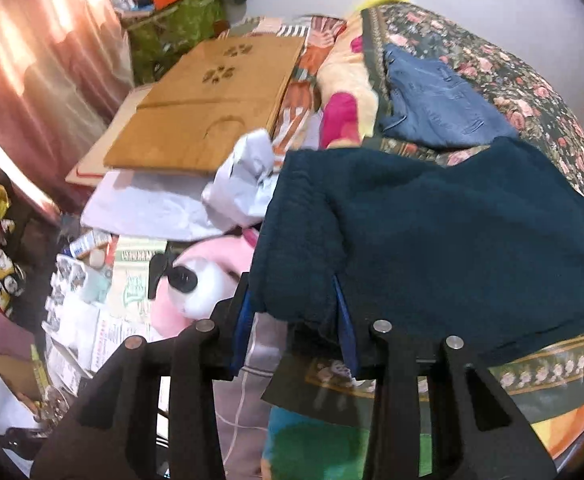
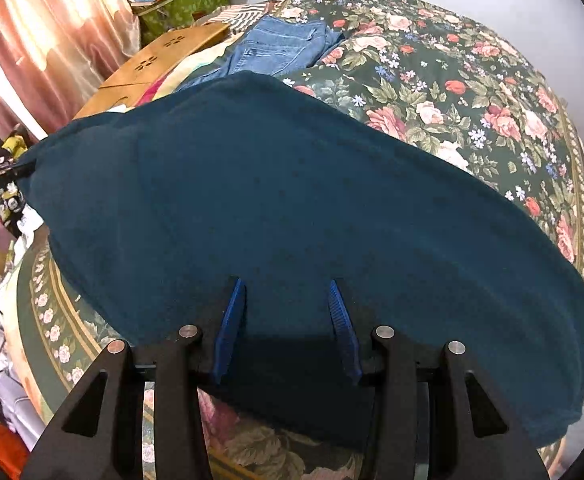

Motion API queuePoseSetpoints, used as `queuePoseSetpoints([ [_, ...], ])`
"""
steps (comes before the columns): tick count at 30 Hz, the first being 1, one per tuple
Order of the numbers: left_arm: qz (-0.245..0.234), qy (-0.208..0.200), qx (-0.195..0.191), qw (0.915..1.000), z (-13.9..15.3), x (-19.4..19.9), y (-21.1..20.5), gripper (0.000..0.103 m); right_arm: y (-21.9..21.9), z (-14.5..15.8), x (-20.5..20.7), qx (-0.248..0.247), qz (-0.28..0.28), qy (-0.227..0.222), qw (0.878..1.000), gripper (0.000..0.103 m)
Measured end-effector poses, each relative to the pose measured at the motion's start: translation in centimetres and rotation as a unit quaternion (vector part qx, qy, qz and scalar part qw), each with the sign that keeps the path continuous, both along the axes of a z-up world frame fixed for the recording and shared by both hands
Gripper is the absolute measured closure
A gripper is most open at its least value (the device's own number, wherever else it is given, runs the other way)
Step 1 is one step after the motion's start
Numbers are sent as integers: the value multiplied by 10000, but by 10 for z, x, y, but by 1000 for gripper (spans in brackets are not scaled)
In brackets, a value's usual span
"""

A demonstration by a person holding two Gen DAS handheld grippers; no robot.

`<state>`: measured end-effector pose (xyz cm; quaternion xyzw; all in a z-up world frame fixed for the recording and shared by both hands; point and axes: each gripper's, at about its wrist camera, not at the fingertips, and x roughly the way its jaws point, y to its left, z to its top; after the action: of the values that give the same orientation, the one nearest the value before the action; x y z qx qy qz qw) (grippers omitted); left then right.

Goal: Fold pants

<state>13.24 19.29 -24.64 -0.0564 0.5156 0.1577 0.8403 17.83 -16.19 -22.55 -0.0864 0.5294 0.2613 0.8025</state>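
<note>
Covering the bed is a floral bedspread. Dark teal pants lie flat across it, folded jeans just beyond. Left gripper is clamped on the pants' edge. Right gripper straddles the fabric, pads apart; grip cannot be confirmed.

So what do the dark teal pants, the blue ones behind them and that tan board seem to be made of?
Dark teal pants: probably a soft knit or fleece, matte, with a faintly nubby surface and no sheen.
Blue pants: denim, by the faded blue wash and visible seams.
Tan board: it looks like cardboard or thin wood, flat and dull, with paw-print cutouts; the pictures leave it open.
</note>
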Motion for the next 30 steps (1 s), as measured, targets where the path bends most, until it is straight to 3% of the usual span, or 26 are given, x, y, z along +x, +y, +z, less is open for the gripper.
queuePoseSetpoints([
  [6,-166,577,22,9982,-56,-3,-13,61,-14,-3,-8,280,-356,45,9990,56],
  [10,-105,459,194,9987,-41,-3,-17,60,-27,0,-15,231,-467,-35,9986,52],
  [13,2,350,269,9990,-19,-2,-21,56,-52,0,-19,85,-704,-141,9974,39],
  [16,32,7,300,9995,7,3,-28,36,-90,0,-21,18,-1113,-129,9937,39],
  [18,61,-255,261,9993,24,12,-34,17,-122,2,-24,-72,-1547,-158,9878,39],
  [22,-8,-457,175,9988,40,37,-56,14,-189,12,-28,-52,-2370,-327,9710,39],
  [27,-366,-253,-260,9987,29,79,-104,14,-265,17,-33,4,-3375,-510,9400,39],
  [30,-642,-87,-205,9977,19,96,-139,14,-299,8,-33,6,-3770,-393,9254,39],
])
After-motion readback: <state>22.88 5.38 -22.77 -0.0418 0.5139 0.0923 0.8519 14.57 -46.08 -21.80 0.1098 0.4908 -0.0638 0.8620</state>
